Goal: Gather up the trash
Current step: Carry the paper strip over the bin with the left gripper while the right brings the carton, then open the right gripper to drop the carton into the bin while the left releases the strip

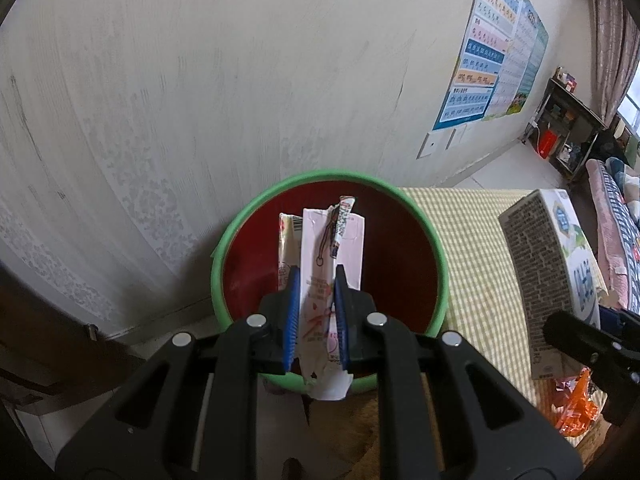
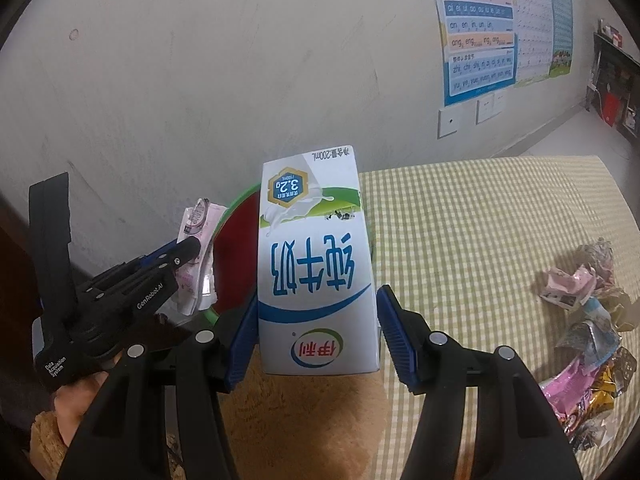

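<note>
Two grippers hovering over green-rimmed red plastic bin [image 1: 434, 248] for dumping: left gripper [image 1: 316, 312] clenching flattened pink paper carton [image 1: 320, 280]; right gripper [image 2: 316, 336] gripping white-blue milk carton [image 2: 316, 272].

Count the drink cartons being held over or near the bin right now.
2. A flattened pink carton is clamped in the left gripper above the red bin. A white milk carton sits between the right gripper fingers. Others may be hidden among the table's wrappers.
</note>
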`<state>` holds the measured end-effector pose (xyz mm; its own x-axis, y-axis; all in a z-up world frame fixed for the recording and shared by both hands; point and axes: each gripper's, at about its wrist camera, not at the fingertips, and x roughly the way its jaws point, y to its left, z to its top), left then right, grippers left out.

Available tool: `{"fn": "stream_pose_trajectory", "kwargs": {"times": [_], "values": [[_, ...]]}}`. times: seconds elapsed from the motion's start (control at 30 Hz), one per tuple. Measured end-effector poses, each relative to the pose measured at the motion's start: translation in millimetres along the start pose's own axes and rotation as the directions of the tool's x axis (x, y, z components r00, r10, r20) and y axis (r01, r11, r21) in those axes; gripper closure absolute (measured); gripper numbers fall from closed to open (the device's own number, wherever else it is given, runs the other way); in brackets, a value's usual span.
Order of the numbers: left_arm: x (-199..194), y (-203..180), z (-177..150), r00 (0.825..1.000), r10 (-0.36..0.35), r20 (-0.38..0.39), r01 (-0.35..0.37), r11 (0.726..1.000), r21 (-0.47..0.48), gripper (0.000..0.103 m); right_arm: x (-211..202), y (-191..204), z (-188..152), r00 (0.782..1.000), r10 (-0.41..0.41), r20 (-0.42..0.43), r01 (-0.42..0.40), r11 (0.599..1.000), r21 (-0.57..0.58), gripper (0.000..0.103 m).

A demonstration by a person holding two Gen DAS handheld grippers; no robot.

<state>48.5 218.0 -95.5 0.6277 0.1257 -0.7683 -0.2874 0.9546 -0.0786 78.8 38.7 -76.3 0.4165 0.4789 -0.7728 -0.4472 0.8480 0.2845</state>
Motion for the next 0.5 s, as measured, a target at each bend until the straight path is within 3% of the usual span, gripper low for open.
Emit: {"fn": "stream_pose_trajectory", "kwargs": {"times": [0.5], "values": [[33, 5, 5, 0.998, -0.014, -0.067, 0.013, 1.0, -0.02, 0.087, 31, 4, 24, 0.999, 0.014, -0.04, -0.014, 1.0, -0.006, 0.048]]}}
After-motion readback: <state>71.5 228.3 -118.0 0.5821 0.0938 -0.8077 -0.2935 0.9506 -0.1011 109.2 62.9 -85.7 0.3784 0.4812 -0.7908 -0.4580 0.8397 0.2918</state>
